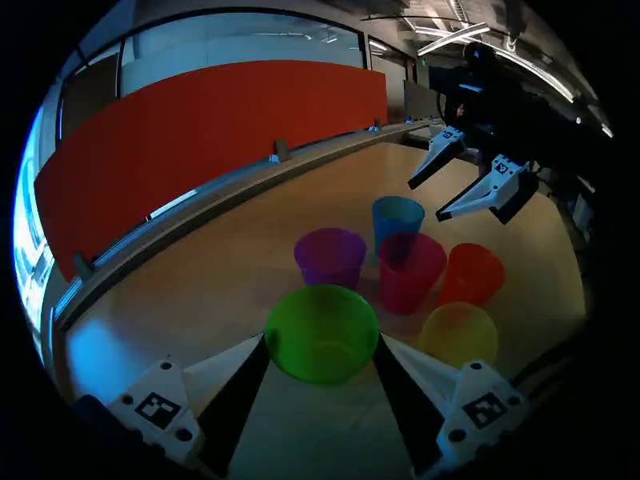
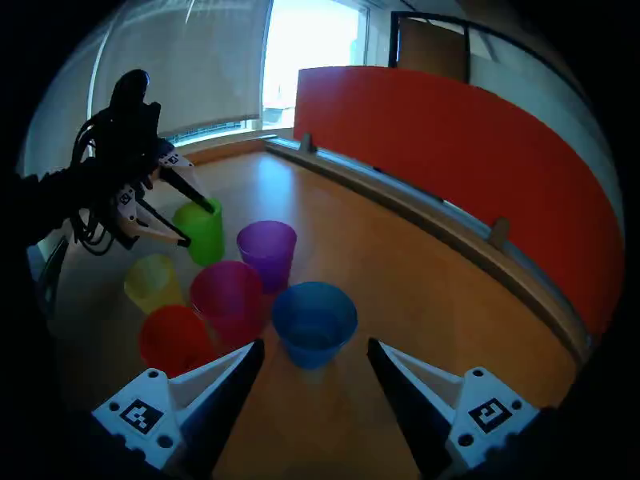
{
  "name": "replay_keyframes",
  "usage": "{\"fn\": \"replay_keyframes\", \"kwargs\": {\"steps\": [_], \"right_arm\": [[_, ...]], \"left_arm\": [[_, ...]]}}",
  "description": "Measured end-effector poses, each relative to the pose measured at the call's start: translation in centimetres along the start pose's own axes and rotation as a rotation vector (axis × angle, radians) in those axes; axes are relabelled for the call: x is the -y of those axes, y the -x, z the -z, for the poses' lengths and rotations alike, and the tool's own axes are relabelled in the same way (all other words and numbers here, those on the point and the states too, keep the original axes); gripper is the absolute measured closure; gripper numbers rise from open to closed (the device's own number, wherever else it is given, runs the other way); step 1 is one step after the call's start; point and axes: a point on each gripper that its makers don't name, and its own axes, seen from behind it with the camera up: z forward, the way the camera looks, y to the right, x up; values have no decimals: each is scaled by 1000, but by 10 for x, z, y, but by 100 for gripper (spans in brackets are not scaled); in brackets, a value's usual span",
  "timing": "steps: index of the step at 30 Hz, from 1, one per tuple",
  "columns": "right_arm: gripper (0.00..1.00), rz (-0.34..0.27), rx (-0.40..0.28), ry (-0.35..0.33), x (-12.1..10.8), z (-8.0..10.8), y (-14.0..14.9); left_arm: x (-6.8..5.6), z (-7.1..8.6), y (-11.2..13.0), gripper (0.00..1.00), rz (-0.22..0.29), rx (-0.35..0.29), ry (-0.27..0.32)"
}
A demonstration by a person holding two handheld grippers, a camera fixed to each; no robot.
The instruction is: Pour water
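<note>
A green cup stands on the wooden table, and my left gripper is shut on it, one finger against each side. In the right gripper view the same green cup sits between the left gripper fingers at the far left. A blue cup stands just ahead of my right gripper, which is open, its fingers clear of the cup's sides. In the left gripper view the right gripper hovers just above and behind the blue cup.
Purple, magenta, orange and yellow cups cluster tightly between the green and blue ones. A red partition on a metal rail runs along the table's far edge. Bare wood lies beside the cluster toward the partition.
</note>
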Motion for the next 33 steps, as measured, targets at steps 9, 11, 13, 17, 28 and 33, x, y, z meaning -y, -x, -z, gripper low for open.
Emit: {"fn": "replay_keyframes", "kwargs": {"steps": [9,11,13,17,28,33], "right_arm": [[0,4,13,-3,3,-15,2],[0,4,15,0,2,-18,2],[0,2,15,1,2,-21,2],[0,-8,16,0,1,-28,3],[0,-10,16,-11,2,-46,2],[0,-16,12,-14,3,-52,1]], "left_arm": [[-1,4,0,14,-15,-3,-7],[-1,4,1,14,-17,-3,-10],[0,5,1,14,-17,-4,-13],[0,5,1,14,-15,-7,-14],[-1,7,1,14,-22,-9,-16],[-2,8,2,14,-26,-10,-16]]}}
